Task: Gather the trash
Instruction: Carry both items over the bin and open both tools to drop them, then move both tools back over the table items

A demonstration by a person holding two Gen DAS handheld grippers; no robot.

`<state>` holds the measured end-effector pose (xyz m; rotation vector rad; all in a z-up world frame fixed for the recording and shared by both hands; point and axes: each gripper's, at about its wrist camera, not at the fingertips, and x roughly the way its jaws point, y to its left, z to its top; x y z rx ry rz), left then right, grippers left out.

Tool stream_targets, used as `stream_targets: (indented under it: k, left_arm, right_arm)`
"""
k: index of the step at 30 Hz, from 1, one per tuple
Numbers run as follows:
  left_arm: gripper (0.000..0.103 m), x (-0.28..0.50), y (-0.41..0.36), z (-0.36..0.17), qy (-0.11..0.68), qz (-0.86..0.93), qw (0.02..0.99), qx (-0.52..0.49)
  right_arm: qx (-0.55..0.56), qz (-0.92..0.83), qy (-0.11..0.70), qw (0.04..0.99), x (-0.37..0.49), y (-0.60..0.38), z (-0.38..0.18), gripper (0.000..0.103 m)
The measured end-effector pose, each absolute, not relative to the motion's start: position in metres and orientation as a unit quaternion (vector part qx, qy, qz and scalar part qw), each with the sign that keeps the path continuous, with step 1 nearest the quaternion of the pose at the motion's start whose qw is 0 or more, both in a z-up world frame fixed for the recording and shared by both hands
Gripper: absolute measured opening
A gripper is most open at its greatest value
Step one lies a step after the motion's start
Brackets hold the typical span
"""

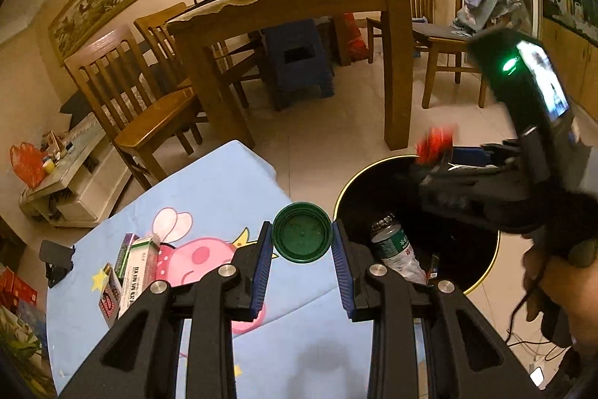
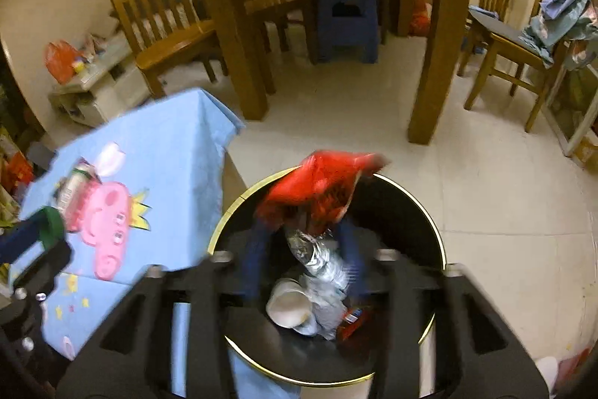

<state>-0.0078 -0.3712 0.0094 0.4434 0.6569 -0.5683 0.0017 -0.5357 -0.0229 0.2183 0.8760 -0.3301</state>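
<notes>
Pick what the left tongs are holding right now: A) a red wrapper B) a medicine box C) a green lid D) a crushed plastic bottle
C: the left tongs are shut on the round green lid, pinched between the blue pads at the edge of the blue cartoon tablecloth. The red wrapper is at the right tongs over the black trash bin.
</notes>
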Motion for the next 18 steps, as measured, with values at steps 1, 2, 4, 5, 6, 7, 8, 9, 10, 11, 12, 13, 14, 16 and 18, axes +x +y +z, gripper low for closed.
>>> stream_targets:
  k: [1,2,4,5,6,7,8,9,10,11,12,13,14,16,18]
  left_arm:
    - [0.029,-0.007,-0.371,0.009,0.317,-0.274,0.883,0.214]
    - [0.029,-0.007,-0.372,0.007,0.319,-0.275,0.882,0.214]
    - [0.029,-0.006,-0.375,0.005,0.320,-0.275,0.880,0.215]
    - [0.029,-0.006,-0.375,0.004,0.321,-0.276,0.880,0.215]
    - [0.029,-0.005,-0.375,0.002,0.323,-0.278,0.879,0.215]
    - [0.029,-0.004,-0.375,0.002,0.325,-0.279,0.878,0.215]
    - [0.029,-0.003,-0.376,0.000,0.327,-0.280,0.877,0.215]
    - [0.030,-0.001,-0.375,-0.001,0.328,-0.281,0.876,0.215]
    - [0.029,0.000,-0.376,-0.003,0.331,-0.282,0.875,0.215]
    - [0.029,0.001,-0.377,-0.004,0.333,-0.283,0.873,0.215]
    - [0.029,0.002,-0.378,-0.005,0.335,-0.284,0.872,0.214]
    - [0.029,0.003,-0.379,-0.007,0.338,-0.285,0.871,0.214]
    - [0.029,0.003,-0.381,-0.008,0.340,-0.287,0.870,0.213]
    - [0.030,0.004,-0.385,-0.011,0.343,-0.291,0.867,0.214]
    - [0.030,0.003,-0.391,-0.014,0.345,-0.296,0.864,0.217]
  right_arm:
    - [0.104,-0.164,0.429,0.882,0.004,-0.536,-0.026,0.064]
    - [0.108,-0.165,0.432,0.880,0.006,-0.538,-0.028,0.063]
    - [0.116,-0.171,0.424,0.882,0.005,-0.542,-0.027,0.063]
    - [0.116,-0.175,0.417,0.885,0.003,-0.542,-0.023,0.065]
    - [0.114,-0.179,0.411,0.886,0.000,-0.542,-0.020,0.068]
    - [0.110,-0.187,0.403,0.889,-0.002,-0.541,-0.015,0.069]
    - [0.105,-0.194,0.396,0.891,-0.005,-0.541,-0.011,0.072]
    - [0.097,-0.203,0.390,0.893,-0.006,-0.540,-0.008,0.076]
    - [0.092,-0.211,0.386,0.893,-0.008,-0.541,-0.005,0.079]
    - [0.084,-0.221,0.380,0.894,-0.010,-0.540,-0.001,0.082]
    - [0.079,-0.230,0.373,0.895,-0.012,-0.541,0.002,0.084]
    - [0.076,-0.235,0.368,0.896,-0.014,-0.542,0.005,0.085]
    - [0.072,-0.245,0.361,0.897,-0.017,-0.543,0.009,0.087]
    - [0.061,-0.269,0.348,0.896,-0.023,-0.545,0.016,0.094]
    - [0.049,-0.292,0.332,0.895,-0.029,-0.546,0.022,0.097]
